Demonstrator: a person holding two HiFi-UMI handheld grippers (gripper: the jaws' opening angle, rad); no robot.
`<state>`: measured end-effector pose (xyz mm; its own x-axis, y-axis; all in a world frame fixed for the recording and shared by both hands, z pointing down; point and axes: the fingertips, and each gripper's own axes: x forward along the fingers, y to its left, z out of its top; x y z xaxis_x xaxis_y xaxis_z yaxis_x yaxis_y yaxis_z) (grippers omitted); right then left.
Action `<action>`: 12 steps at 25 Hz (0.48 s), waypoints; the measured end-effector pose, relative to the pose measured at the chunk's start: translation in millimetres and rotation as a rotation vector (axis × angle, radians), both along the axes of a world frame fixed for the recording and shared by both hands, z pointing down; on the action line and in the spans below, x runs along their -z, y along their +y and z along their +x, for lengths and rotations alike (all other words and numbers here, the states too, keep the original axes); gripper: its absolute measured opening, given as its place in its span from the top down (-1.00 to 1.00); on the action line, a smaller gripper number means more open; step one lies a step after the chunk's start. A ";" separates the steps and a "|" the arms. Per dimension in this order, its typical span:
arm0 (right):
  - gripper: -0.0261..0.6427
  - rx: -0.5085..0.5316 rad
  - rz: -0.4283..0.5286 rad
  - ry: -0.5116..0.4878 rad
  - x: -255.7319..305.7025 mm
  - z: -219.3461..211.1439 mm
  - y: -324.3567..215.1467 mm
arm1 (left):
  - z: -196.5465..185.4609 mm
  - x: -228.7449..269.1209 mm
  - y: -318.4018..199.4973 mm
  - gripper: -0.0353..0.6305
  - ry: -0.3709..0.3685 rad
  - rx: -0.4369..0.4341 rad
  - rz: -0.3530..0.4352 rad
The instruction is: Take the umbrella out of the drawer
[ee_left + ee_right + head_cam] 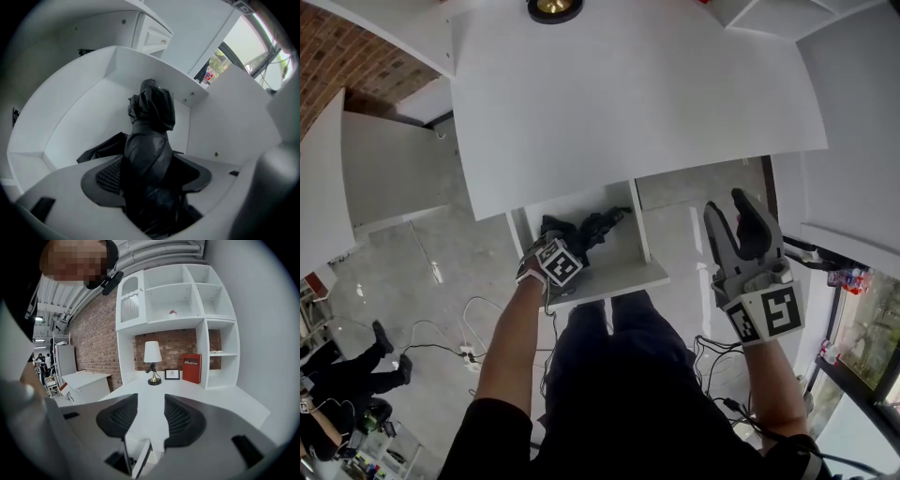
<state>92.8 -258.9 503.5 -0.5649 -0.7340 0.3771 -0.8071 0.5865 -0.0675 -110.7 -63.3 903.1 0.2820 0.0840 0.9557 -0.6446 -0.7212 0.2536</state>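
One black folded fabric umbrella (581, 230) (150, 140) lies in the single open white drawer (619, 279) under the white counter (628, 94). Its long axis slants from near-left to the drawer's back right. My left gripper (555, 251) (150, 173) has its jaws wide apart, straddling the umbrella unclamped. My right gripper (727, 211) (146, 413), held aside, has its jaws apart and empty.

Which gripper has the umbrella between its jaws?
The left gripper: the black umbrella in the drawer stands between its open jaws. The right gripper has open jaws with nothing between them.
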 end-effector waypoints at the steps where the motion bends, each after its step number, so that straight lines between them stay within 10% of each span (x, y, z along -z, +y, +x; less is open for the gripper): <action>1: 0.40 0.000 -0.004 0.004 -3.6 2.2 -0.1 | 1.0 -3.6 0.7 -0.02 -0.008 -0.001 -0.003; 12: 0.44 -0.005 0.003 -0.018 0.3 -2.0 7.4 | -2.5 11.7 4.3 0.20 -0.057 -0.047 0.029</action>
